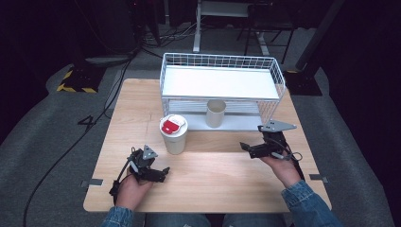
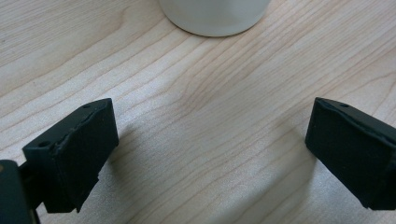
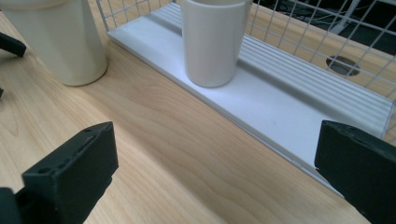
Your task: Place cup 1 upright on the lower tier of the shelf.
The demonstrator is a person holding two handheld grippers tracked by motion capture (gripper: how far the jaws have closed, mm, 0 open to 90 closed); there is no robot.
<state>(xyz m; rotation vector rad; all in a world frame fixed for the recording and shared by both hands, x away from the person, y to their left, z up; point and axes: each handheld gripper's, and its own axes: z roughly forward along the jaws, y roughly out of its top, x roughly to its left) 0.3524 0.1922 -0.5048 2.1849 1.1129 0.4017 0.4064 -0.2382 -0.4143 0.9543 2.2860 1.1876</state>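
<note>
Cup with the red-marked lid [image 1: 173, 134] stands on the desk [image 1: 222, 184] just ahead of my left tongs [image 1: 161, 173], spread and empty. Plain cup [image 1: 216, 112] sits on the rack's lower shelf [image 1: 246, 124] beyond my right tongs [image 1: 246, 147], also spread, seemingly lined up for approach.

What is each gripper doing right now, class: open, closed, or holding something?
Left gripper: open, holding nothing, above bare table near the lidded cup.
Right gripper: open, holding nothing, facing the plain cup on the rack's lower shelf.
</note>
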